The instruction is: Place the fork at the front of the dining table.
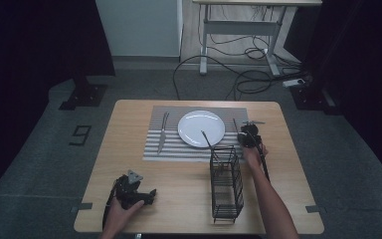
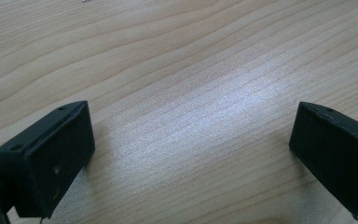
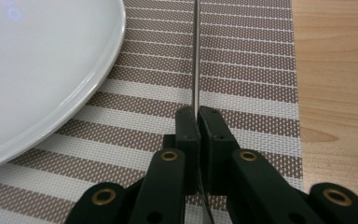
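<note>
Your right gripper was clamped on a thin metal utensil, a knife by its look, which ran up the middle of the right gripper view over the striped mat, right of the plate. In the high view it sat right of centre. Your left gripper rested lower left on the table, jaws wide, gripping nothing.

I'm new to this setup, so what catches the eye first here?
The white plate sits mid-table on the striped placemat, a fork to its left. The right tool pinches a thin metal utensil right of the plate, behind a black wire caddy. The left tool rests open on bare wood.
</note>
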### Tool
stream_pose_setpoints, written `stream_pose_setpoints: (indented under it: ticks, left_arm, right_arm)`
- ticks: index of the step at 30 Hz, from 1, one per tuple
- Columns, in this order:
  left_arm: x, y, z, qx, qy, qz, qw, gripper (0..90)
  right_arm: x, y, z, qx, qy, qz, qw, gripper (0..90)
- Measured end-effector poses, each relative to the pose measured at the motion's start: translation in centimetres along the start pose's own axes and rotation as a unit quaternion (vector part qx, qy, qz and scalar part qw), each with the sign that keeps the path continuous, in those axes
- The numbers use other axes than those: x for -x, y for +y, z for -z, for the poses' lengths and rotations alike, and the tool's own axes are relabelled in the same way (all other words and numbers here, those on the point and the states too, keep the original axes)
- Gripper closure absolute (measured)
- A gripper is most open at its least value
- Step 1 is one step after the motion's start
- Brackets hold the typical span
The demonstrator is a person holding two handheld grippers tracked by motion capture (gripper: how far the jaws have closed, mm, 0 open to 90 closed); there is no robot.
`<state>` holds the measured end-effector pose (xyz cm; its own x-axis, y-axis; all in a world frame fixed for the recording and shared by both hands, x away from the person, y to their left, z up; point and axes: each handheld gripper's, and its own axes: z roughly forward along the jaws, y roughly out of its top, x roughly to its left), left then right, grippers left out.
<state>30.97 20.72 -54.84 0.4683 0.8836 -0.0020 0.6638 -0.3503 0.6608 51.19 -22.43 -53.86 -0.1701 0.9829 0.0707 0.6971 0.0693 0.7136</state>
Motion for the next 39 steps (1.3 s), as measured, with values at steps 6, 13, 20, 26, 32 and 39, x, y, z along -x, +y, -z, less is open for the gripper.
stream_pose_setpoints:
  ticks: [6, 13, 20, 26, 32, 39]
  left_arm:
    - [0.0, 0.0, 0.0, 0.0, -0.001, -0.001, 1.0, 0.0]
    - [0.0, 0.0, 0.0, 0.0, -0.001, -0.001, 1.0, 0.0]
    - [0.0, 0.0, 0.0, 0.0, -0.001, -0.001, 1.0, 0.0]
    - [0.0, 0.0, 0.0, 0.0, -0.001, -0.001, 1.0, 0.0]
    - [0.0, 0.0, 0.0, 0.0, -0.001, -0.001, 1.0, 0.0]
    - [0.0, 0.0, 0.0, 0.0, -0.001, -0.001, 1.0, 0.0]
  right_arm:
    - [0.1, -0.1, -0.5, 0.001, -0.003, -0.008, 1.0, 86.7]
    - [0.4, -0.1, -0.1, 0.006, -0.001, -0.016, 0.9998, 79.8]
    - [0.8, 0.1, 0.4, 0.006, 0.01, -0.022, 0.9997, 77.6]
    - [1.2, 0.2, 0.7, 0.005, 0.005, -0.019, 0.9998, 75.2]
    - [1.6, 0.0, 0.8, 0.001, 0.007, -0.025, 0.9997, 74.7]
    - [0.3, 0.3, 1.3, 0.017, 0.024, 0.001, 0.9996, 75.5]
